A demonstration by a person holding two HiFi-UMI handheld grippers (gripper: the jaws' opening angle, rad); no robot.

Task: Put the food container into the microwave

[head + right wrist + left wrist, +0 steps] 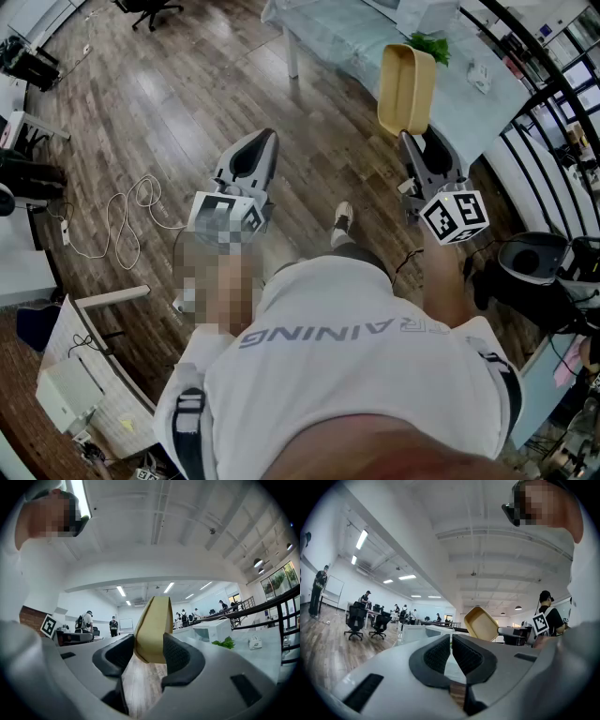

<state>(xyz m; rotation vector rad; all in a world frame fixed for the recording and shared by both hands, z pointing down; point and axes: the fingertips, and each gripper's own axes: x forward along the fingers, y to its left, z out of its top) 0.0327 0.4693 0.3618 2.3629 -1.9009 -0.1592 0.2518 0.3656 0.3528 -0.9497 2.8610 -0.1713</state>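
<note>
The food container (405, 89) looks like smooth, matt tan plastic with no shine. The shells of the left tool (451, 641) and right tool (149, 641) are smooth grey plastic with a dull finish; their pads (180, 654) are black, rubber-like and finely ribbed. The marker cube (457, 216) has flat, matt printed faces. The floor (187, 103) is wood-grained plank with a soft sheen. The surface (342, 37) is pale and smooth. The shirt (347, 375) is white cloth
</note>
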